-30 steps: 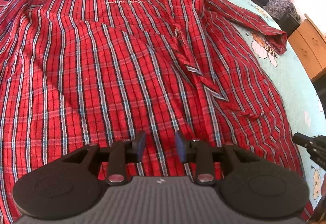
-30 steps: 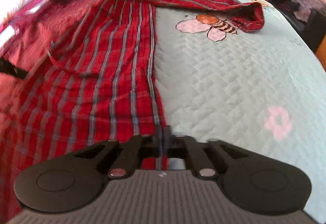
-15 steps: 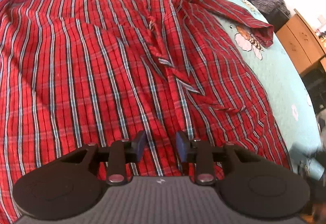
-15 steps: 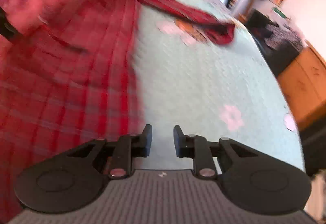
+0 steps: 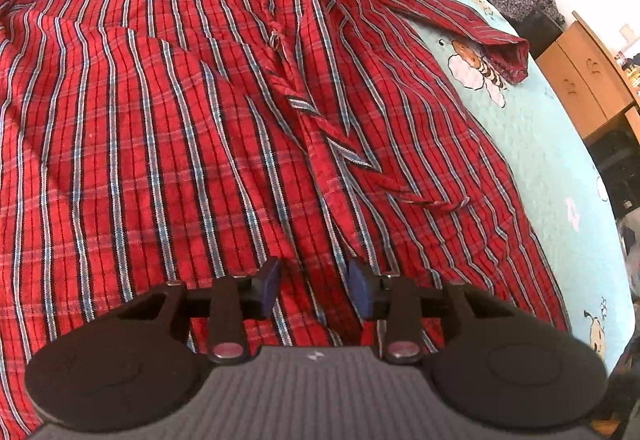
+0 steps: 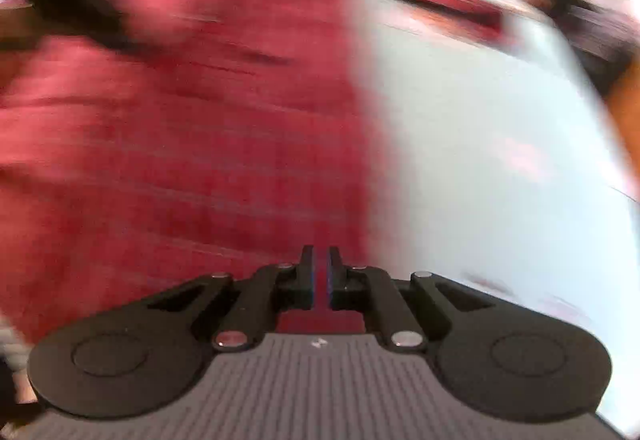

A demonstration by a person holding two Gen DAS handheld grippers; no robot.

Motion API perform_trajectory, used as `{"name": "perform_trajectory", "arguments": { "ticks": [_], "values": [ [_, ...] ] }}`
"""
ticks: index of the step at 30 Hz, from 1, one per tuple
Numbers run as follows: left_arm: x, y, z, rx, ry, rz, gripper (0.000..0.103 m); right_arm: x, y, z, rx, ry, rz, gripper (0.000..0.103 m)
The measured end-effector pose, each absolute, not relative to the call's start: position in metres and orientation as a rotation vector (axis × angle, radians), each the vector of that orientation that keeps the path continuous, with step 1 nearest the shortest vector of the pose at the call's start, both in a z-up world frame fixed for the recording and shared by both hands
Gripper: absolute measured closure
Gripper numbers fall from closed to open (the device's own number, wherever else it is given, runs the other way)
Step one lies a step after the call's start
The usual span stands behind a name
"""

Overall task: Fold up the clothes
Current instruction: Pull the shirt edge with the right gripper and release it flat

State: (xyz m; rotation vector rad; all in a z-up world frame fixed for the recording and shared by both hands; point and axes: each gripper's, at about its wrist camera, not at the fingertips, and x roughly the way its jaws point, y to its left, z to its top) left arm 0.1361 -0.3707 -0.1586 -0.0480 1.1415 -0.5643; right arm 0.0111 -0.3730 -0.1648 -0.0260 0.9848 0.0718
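While the red plaid shirt [image 5: 192,144] lay spread and unfolded on the bed [image 5: 532,128], the left gripper [image 5: 313,285], widening, held nothing, and the right gripper [image 6: 319,276] had just closed, its grip unclear

The red plaid robe [image 5: 168,144], striped in white, blue and black, lies spread open and flat on the bed, collar toward twelve o'clock and hem toward six. A pale embroidered emblem sits on its chest near eleven o'clock, and a narrow fabric tie runs down the middle. One sleeve stretches toward two o'clock, its cuff resting on a printed bee.
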Motion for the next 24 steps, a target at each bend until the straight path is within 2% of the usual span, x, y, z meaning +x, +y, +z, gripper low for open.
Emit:
{"name": "perform_trajectory", "arguments": {
  "ticks": [3, 4, 5, 7, 8, 10, 13, 14, 16, 18, 19, 20, 22, 24],
  "values": [
    [0.136, -0.370, -0.158, -0.051, 1.147, -0.572, 0.062, 0.014, -0.353, -0.185, -0.076, 1.018, 0.214, 0.093],
    [0.136, -0.369, -0.158, -0.051, 1.150, -0.577, 0.062, 0.007, -0.367, -0.191, -0.071, 1.025, 0.165, 0.096],
    [0.135, -0.369, -0.159, -0.053, 1.153, -0.583, 0.062, -0.004, -0.389, -0.192, -0.029, 1.032, 0.062, 0.103],
    [0.133, -0.368, -0.160, -0.057, 1.159, -0.595, 0.061, -0.026, -0.426, -0.189, -0.080, 1.110, -0.198, 0.103],
    [0.132, -0.367, -0.161, -0.054, 1.155, -0.598, 0.061, -0.036, -0.444, -0.187, -0.122, 1.150, -0.333, 0.096],
    [0.131, -0.367, -0.162, -0.050, 1.149, -0.603, 0.061, -0.048, -0.456, -0.170, -0.088, 1.139, -0.382, 0.096],
    [0.134, -0.364, -0.162, -0.070, 1.162, -0.605, 0.061, -0.041, -0.409, -0.147, 0.012, 1.022, -0.113, 0.092],
    [0.135, -0.363, -0.162, -0.078, 1.168, -0.606, 0.061, -0.036, -0.397, -0.152, 0.080, 1.042, -0.016, 0.086],
    [0.137, -0.361, -0.160, -0.070, 1.172, -0.612, 0.061, -0.036, -0.384, -0.173, 0.096, 1.093, 0.073, 0.086],
    [0.138, -0.359, -0.158, -0.061, 1.173, -0.621, 0.061, -0.047, -0.418, -0.188, 0.170, 1.102, -0.027, 0.092],
    [0.138, -0.357, -0.157, -0.056, 1.173, -0.626, 0.061, -0.053, -0.439, -0.187, 0.240, 1.106, -0.111, 0.103],
    [0.139, -0.355, -0.156, -0.059, 1.175, -0.627, 0.061, -0.055, -0.455, -0.181, 0.252, 1.113, -0.210, 0.102],
    [0.141, -0.350, -0.153, -0.084, 1.181, -0.618, 0.061, -0.057, -0.468, -0.163, 0.215, 1.063, -0.286, 0.094],
    [0.143, -0.344, -0.146, -0.118, 1.165, -0.600, 0.061, -0.042, -0.476, -0.150, 0.191, 0.981, -0.236, 0.092]
  ]
}}
